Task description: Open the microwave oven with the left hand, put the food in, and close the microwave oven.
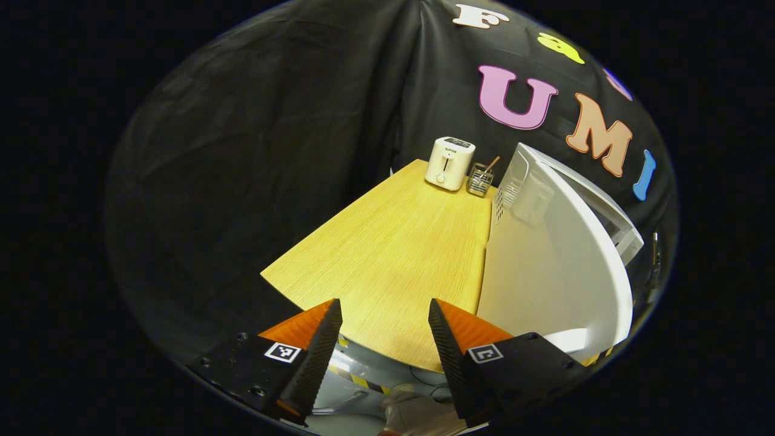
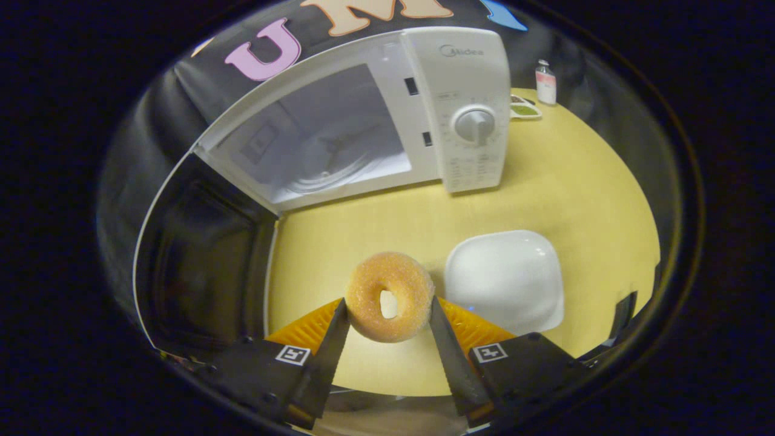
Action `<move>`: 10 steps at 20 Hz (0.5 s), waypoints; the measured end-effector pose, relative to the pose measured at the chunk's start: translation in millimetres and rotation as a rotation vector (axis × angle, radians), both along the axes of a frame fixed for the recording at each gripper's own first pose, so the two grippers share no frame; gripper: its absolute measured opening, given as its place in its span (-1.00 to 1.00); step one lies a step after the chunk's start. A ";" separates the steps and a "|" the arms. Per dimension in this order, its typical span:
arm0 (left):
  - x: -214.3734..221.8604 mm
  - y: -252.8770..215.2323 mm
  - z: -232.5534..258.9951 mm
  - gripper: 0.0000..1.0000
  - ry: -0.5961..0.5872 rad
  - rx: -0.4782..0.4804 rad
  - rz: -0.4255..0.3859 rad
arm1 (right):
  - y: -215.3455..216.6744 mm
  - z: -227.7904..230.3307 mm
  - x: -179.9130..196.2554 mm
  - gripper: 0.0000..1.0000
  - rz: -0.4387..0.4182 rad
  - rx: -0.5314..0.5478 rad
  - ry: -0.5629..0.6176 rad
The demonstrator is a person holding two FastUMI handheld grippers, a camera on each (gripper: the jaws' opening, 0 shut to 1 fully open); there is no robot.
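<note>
Left gripper view: left gripper (image 1: 384, 327) is open, nothing between its fingers, hanging over the near edge of the table (image 1: 387, 242). Far end of the table, left to right: toaster (image 1: 449, 162), then a small wire holder (image 1: 480, 180) just beside it with a stick leaning in it. The microwave's side (image 1: 545, 266) takes up the right, vents at its far end.

Right gripper view: microwave door (image 2: 200, 266) is swung wide open at left, its inner face toward the camera. Cavity (image 2: 315, 139) is open, turntable visible inside. Control panel with dial (image 2: 475, 124) sits right of the cavity.

Right gripper (image 2: 387, 330) is clamped on the donut (image 2: 390, 297), one finger on each side. The donut stands on edge, hole facing the camera, so its axis runs along the fingers toward the microwave. It is held above the table in front of the cavity, not inside.

White plate (image 2: 505, 281) lies on the table just right of the donut. A small dish (image 2: 524, 110) and a bottle (image 2: 545, 83) sit at the far right, past the microwave.
</note>
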State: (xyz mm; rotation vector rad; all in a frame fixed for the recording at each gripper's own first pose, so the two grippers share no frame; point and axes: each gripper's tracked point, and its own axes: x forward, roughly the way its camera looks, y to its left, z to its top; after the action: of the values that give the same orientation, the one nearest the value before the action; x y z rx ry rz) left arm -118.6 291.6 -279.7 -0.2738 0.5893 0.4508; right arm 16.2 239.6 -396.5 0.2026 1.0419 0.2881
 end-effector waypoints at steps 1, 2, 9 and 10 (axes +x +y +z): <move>2.2 0.9 0.9 0.69 -0.002 0.005 -0.005 | 14.6 2.2 1.1 0.53 -0.005 0.036 0.007; 5.1 3.1 3.1 0.69 -0.005 0.013 -0.010 | 28.4 5.0 3.5 0.63 -0.011 0.070 0.009; 12.5 0.0 6.7 0.69 -0.005 0.003 -0.048 | 95.2 25.9 55.2 0.53 -0.168 0.310 -0.019; 13.8 -1.9 6.9 0.69 -0.005 -0.006 -0.047 | 99.2 25.8 65.8 0.53 -0.197 0.331 -0.023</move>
State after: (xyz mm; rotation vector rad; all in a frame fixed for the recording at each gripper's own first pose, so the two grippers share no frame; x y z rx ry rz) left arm -104.8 289.7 -272.8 -0.2656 0.5915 0.4030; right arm 82.1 338.8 -370.7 0.5956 0.9390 0.2818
